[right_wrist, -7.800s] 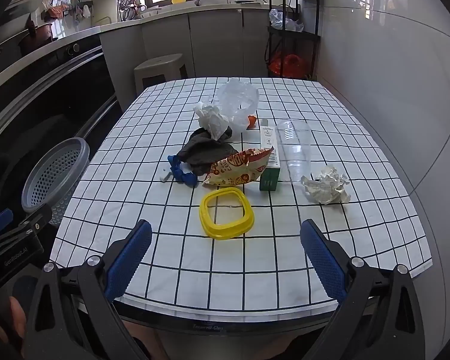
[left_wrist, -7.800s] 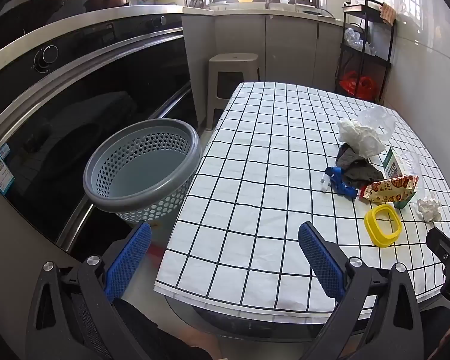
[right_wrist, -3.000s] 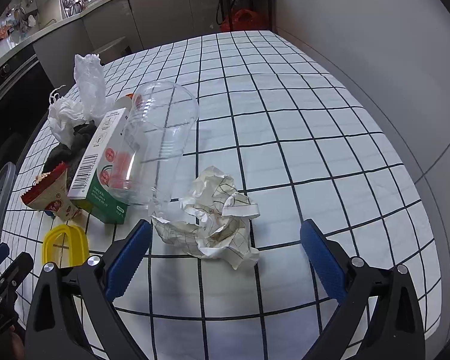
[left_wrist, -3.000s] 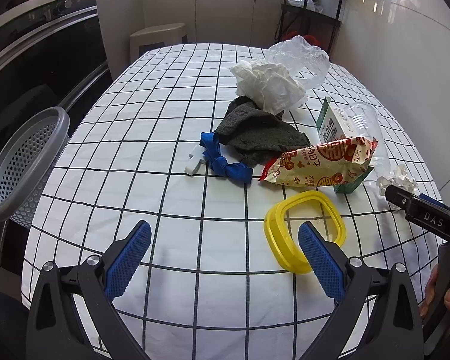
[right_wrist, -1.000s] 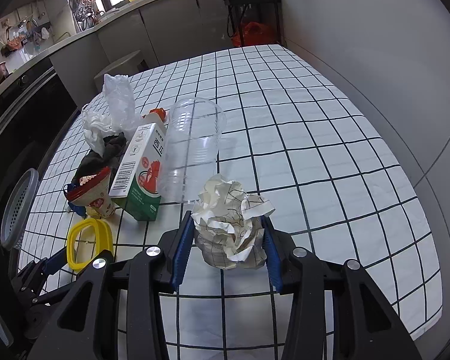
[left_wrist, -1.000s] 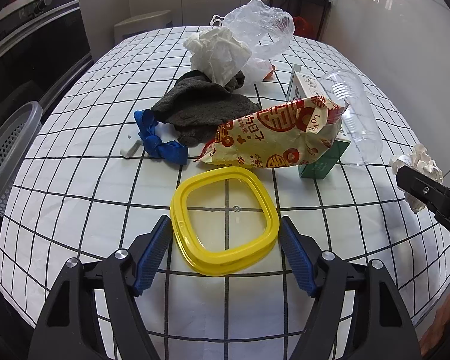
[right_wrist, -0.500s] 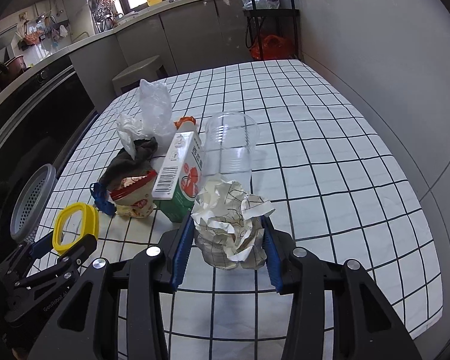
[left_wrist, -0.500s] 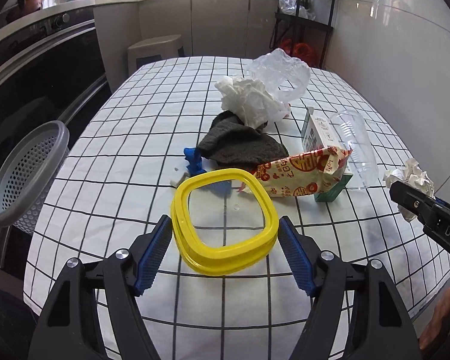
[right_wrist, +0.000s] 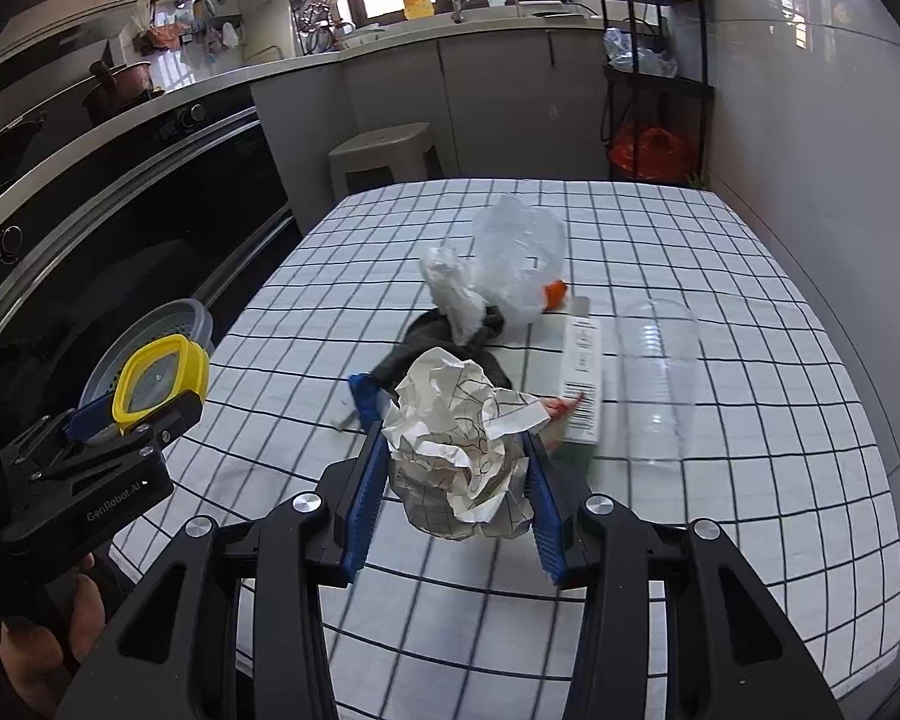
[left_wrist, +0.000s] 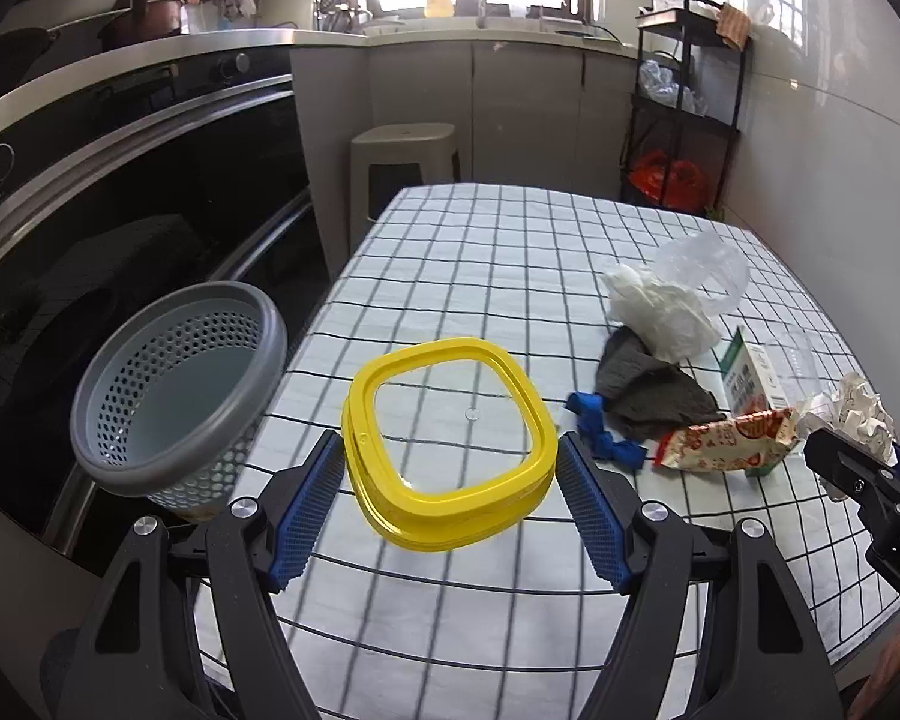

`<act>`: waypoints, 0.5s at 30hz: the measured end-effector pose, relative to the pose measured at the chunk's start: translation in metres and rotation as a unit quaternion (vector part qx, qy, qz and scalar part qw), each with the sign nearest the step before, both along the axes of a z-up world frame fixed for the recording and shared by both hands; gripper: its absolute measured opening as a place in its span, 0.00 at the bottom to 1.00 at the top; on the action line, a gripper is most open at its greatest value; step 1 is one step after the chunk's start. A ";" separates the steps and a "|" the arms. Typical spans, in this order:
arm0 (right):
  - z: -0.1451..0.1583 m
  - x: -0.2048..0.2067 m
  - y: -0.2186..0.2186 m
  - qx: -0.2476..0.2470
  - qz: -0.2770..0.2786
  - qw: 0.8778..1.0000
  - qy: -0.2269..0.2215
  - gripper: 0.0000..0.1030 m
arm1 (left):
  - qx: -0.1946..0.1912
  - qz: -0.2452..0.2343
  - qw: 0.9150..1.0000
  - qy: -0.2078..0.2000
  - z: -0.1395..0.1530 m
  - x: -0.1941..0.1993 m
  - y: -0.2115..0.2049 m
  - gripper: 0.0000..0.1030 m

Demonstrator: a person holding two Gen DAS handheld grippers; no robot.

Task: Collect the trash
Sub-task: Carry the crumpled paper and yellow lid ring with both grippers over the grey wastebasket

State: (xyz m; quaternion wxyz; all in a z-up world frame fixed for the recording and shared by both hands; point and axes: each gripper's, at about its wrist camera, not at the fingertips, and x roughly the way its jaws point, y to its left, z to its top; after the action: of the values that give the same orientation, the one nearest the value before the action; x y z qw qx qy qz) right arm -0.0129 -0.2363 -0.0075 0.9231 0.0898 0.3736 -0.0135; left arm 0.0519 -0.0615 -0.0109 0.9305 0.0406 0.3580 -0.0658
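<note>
My left claw (left_wrist: 450, 471) is clamped on the yellow lid (left_wrist: 448, 441) by its edges, just beside the grey basket (left_wrist: 180, 387), my right claw (right_wrist: 455, 480) on the paper ball (right_wrist: 459, 450) farther off above the table (right_wrist: 720, 480) — the slick rim could squirt free, or the paper slip out, and miss the basket.

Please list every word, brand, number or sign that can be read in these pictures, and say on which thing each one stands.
"GenRobot.AI": on the body of the left gripper, seen in the right wrist view.
"DA": partial letters on the right gripper body, cut off at the frame edge.
Carton: printed characters, too blurred to read.
Carton barcode side: digits too small.
Snack bag: print too blurred.
</note>
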 end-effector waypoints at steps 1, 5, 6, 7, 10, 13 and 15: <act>0.001 0.006 0.008 0.006 0.007 1.000 -0.001 0.41 | 0.002 0.006 1.000 -0.004 0.003 0.003 0.009 0.68; 0.007 0.028 0.050 0.018 0.045 0.999 -0.006 0.41 | 0.008 0.034 0.999 -0.014 0.013 0.016 0.051 0.68; 0.008 0.034 0.063 0.018 0.057 0.998 -0.009 0.41 | 0.010 0.042 0.999 -0.015 0.014 0.019 0.062 0.68; 0.009 0.041 0.076 0.017 0.069 0.997 -0.010 0.41 | 0.013 0.049 0.999 -0.016 0.015 0.022 0.073 0.68; 0.010 0.063 0.112 0.018 0.100 0.995 -0.011 0.41 | 0.021 0.072 0.997 -0.020 0.016 0.033 0.108 0.68; 0.008 0.087 0.146 0.019 0.129 0.991 -0.007 0.41 | 0.025 0.094 0.995 -0.020 0.014 0.045 0.141 0.68; 0.006 0.104 0.168 0.023 0.145 0.989 -0.004 0.41 | 0.027 0.109 0.994 -0.017 0.014 0.054 0.164 0.68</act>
State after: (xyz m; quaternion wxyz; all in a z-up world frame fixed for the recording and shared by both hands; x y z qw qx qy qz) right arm 0.0906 -0.0684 -0.0011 0.9145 0.0557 0.3790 0.1299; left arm 0.1055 0.1023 0.0029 0.9368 0.0272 0.3459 0.0460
